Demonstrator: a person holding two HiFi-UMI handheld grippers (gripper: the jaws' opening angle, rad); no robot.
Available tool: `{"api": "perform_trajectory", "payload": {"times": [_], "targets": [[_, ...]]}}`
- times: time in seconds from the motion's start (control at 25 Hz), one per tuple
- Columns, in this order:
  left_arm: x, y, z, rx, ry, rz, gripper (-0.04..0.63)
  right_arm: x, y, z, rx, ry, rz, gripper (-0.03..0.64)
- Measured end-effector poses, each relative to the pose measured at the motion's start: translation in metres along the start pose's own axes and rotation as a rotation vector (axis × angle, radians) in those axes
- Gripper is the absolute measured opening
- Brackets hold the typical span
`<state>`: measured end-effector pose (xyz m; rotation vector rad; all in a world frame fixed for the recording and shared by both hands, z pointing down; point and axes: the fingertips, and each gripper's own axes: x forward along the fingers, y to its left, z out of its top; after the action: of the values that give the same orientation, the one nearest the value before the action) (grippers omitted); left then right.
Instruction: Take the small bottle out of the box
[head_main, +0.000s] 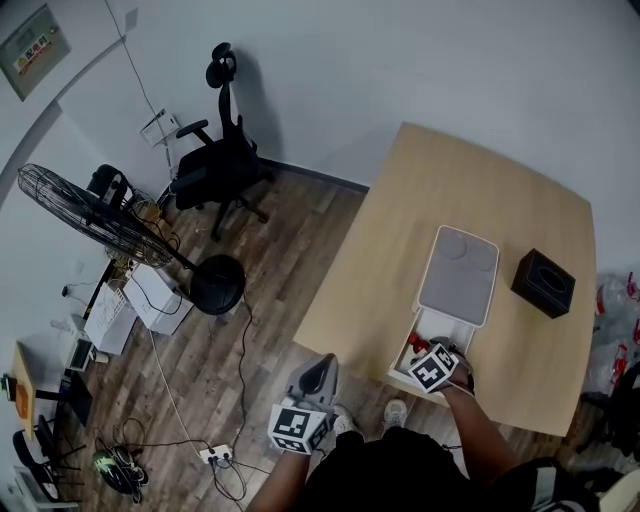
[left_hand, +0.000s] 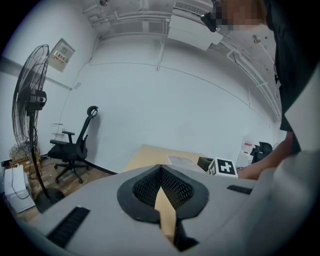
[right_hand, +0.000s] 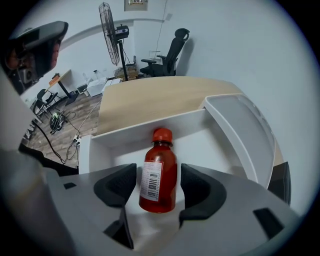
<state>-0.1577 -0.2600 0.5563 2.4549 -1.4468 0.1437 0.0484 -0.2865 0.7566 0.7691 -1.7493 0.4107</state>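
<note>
A: Where is the small red bottle (right_hand: 161, 150)?
B: Inside the open white box (right_hand: 210, 147) on the table (right_hand: 150, 100), its cap pointing away, right between the right tongs (right_hand: 157, 172)
A: Do they pinch it?
B: No, they stand spread on either side, with a sliver of gap at the pads
A: And the left tongs (left_hand: 160, 172)?
B: Pressed together, empty, held off the table's near edge
</note>
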Motion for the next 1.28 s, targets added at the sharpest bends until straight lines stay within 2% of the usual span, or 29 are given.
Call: {"api": "perform_trajectory", "payload": {"times": [0.12,0.48,0.64,0.88,1.28], "targets": [[0.0,0.002,0.003,-0.002,-0.005,0.0,0.011,0.002,-0.001,-0.001,-0.009,0.017,-0.004,0.238],[-0.001,0.009,0.0,-0.004,-0.002,0.017,0.012,0.002,-0.003,-0.001,-0.002,0.016,0.008,0.229],[-0.002,0.007,-0.003,0.022,0.008,0.012,0.011,-0.004,-0.004,0.002,0.007,-0.015,-0.019,0.225],[-0.007,0.005,-0.004,0.028,0.018,0.006,0.011,-0.031,-0.011,0.015,0.042,-0.133,-0.08,0.224],[-0.009,0.0,-0.007,0.043,0.038,-0.009,0.011,-0.116,-0.029,0.065,0.089,-0.466,-0.225,0.224]]}}
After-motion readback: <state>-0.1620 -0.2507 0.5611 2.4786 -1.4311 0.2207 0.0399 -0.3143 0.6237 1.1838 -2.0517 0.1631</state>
